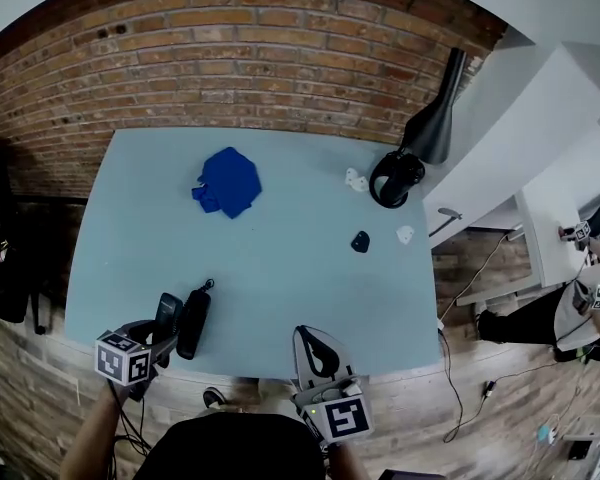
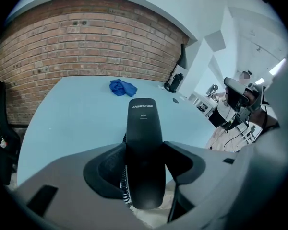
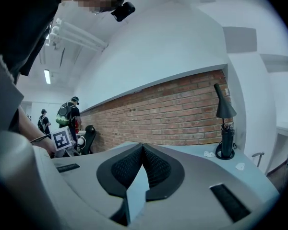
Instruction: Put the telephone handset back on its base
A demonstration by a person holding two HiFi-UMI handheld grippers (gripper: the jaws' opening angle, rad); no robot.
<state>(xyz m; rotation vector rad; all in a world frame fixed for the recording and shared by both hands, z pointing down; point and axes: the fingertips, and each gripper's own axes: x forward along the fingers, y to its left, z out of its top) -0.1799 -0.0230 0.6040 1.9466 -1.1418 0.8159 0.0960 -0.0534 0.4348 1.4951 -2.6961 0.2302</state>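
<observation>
Handset is pinched between the left gripper's jaws at the table's near-left edge, just beside what looks like its black base. The right gripper is pressed together and empty. The replacing step seems underway; next the handset needs lining up over the base and lowering.

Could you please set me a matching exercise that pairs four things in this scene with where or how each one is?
Things:
1. telephone handset
2. blue cloth
3. desk lamp
4. right gripper

Places or states:
A. at the far right corner of the table
B. fingers shut, nothing between them
C. clamped between the fingers of the left gripper
D. crumpled on the table's far half

Pairs: 1-C; 2-D; 3-A; 4-B
</observation>
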